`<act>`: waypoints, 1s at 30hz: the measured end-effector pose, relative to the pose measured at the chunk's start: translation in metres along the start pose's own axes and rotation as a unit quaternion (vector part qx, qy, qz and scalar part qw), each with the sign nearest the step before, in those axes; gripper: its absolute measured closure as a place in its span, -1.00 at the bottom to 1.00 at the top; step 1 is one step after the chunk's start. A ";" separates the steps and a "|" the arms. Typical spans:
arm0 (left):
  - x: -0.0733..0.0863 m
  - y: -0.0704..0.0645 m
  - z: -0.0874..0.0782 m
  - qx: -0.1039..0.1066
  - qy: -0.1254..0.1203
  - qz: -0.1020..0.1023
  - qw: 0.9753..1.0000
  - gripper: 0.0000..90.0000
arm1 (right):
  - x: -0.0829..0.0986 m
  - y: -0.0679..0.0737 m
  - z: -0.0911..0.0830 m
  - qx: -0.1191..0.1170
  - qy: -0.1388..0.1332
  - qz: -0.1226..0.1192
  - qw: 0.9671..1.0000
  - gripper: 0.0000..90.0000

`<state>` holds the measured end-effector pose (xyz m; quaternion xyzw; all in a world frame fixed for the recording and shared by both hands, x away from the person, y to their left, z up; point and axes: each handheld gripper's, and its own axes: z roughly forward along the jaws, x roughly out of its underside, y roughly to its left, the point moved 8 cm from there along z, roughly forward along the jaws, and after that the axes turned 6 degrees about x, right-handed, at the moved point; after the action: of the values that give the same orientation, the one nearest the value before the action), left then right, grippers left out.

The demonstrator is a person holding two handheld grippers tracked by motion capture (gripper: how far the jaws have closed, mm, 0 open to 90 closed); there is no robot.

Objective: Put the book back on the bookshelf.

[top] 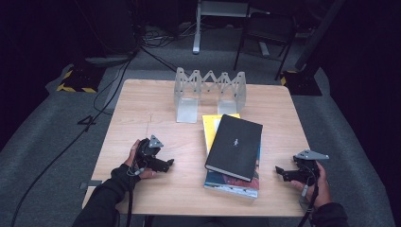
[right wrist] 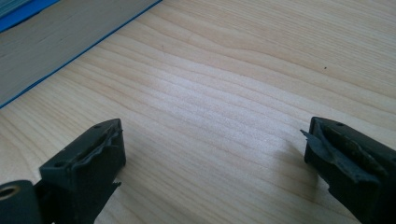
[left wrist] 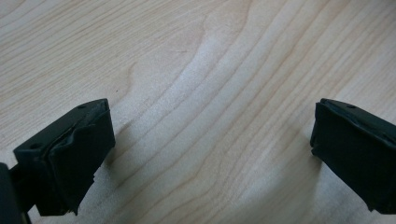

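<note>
- high view: the black book (top: 235,147) lies skewed on top of a stack, over a yellow book (top: 211,126) and a blue-edged book (top: 232,184), at the middle of the bench (top: 142,113). taking the black book as the landmark, the left gripper (top: 166,164) rests on the bench to its left, a bare strip of wood between them, and the right gripper (top: 280,173) sits to its right, near it. behind the black book stands a clear folding book rack (top: 210,93), close to the far edge.
- left gripper view: the jaws stand wide apart with nothing between them, low over bare wood grain (left wrist: 210,93). there is open room ahead toward the black book.
- right gripper view: the jaws are also spread wide and hold nothing. the page block of the lowest book (right wrist: 56,42) with its blue cover line crosses the upper left corner, near the left jaw.
- risk, as i judge it: the black book sits crooked on the stack, so a push from one side could slide it off or drag the lower books toward the bench's near edge, which lies just beyond the stack. jaws this low may catch only a cover, not the whole book.
- room: both sides of the black book are free; the rack narrows the space behind it.
</note>
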<state>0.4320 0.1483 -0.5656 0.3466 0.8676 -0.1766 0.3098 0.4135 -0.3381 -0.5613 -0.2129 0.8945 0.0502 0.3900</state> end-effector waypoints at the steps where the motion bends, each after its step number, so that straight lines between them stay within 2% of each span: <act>1: 0.000 0.000 0.000 0.000 0.000 0.000 1.000 -1.00 | 0.000 0.000 0.000 0.000 0.000 -0.001 1.000 -0.89; 2: 0.002 -0.001 -0.001 0.006 0.003 0.005 1.000 -1.00 | 0.001 0.000 -0.001 -0.001 0.000 -0.002 1.000 -0.89; 7: 0.003 -0.001 -0.002 0.004 -0.001 0.004 1.000 -0.99 | 0.002 0.001 -0.003 -0.005 0.000 -0.008 1.000 -0.89; 13: 0.004 -0.002 -0.004 0.011 -0.002 0.014 1.000 -0.96 | 0.003 0.001 -0.005 -0.014 0.004 -0.012 1.000 -0.84; 14: 0.004 -0.001 -0.004 0.010 -0.002 0.017 1.000 -0.96 | 0.004 0.002 -0.006 -0.017 0.003 -0.015 1.000 -0.73; 15: 0.004 -0.001 -0.004 0.010 -0.002 0.017 1.000 -0.96 | 0.003 0.002 -0.008 -0.020 -0.003 -0.020 1.000 -0.53; 16: 0.004 -0.002 -0.004 0.011 -0.002 0.017 1.000 -0.96 | 0.003 0.002 -0.008 -0.020 -0.003 -0.020 1.000 -0.53; 17: 0.004 -0.002 -0.004 0.011 -0.002 0.017 1.000 -0.96 | 0.003 0.004 -0.012 -0.027 -0.016 -0.031 0.999 -0.34; 18: 0.004 -0.002 -0.004 0.012 -0.001 0.017 1.000 -0.96 | 0.003 0.004 -0.015 -0.021 -0.020 -0.032 0.999 -0.57; 21: 0.004 -0.002 -0.004 0.010 -0.002 0.015 1.000 -0.94 | 0.002 0.006 -0.017 -0.032 -0.012 -0.027 0.999 -0.53; 25: 0.003 -0.007 -0.003 0.009 -0.004 0.011 1.000 -0.91 | -0.008 0.019 -0.029 -0.042 -0.028 -0.039 0.998 -0.52; 30: 0.002 -0.012 -0.002 0.023 -0.002 0.030 0.999 -0.91 | -0.027 0.039 -0.047 -0.049 -0.053 -0.052 0.996 -0.49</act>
<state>0.4215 0.1419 -0.5646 0.3792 0.8518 -0.1883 0.3086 0.3821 -0.3058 -0.5123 -0.2752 0.8569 0.0849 0.4276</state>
